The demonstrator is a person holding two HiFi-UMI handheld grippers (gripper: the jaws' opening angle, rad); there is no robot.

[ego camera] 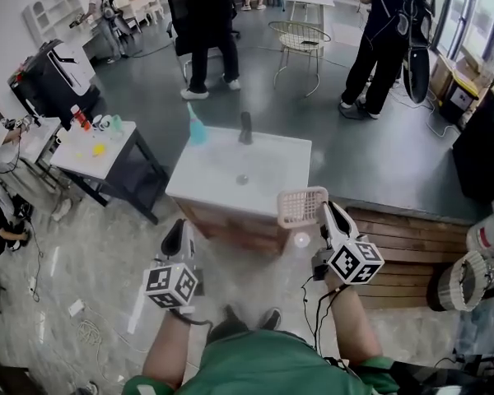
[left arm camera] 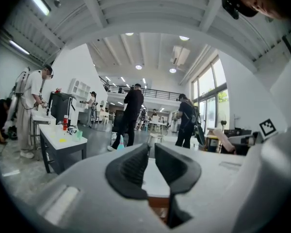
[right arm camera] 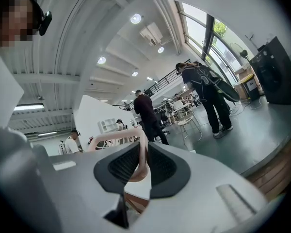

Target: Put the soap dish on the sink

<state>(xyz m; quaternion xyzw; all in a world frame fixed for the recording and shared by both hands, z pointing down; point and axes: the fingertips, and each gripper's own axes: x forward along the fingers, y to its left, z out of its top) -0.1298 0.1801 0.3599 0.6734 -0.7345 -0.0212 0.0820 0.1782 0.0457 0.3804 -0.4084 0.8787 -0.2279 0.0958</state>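
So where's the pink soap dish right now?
In the head view, the soap dish is pinched by its rim in the right gripper, held up by the front right corner of the white sink.

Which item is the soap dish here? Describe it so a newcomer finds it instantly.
Start at the white sink in the middle of the room. Off its near right corner, the tongs of the right gripper pinch the soap dish. It is the only pale pink slatted tray; the dark faucet and teal bottle stand at the far edge.
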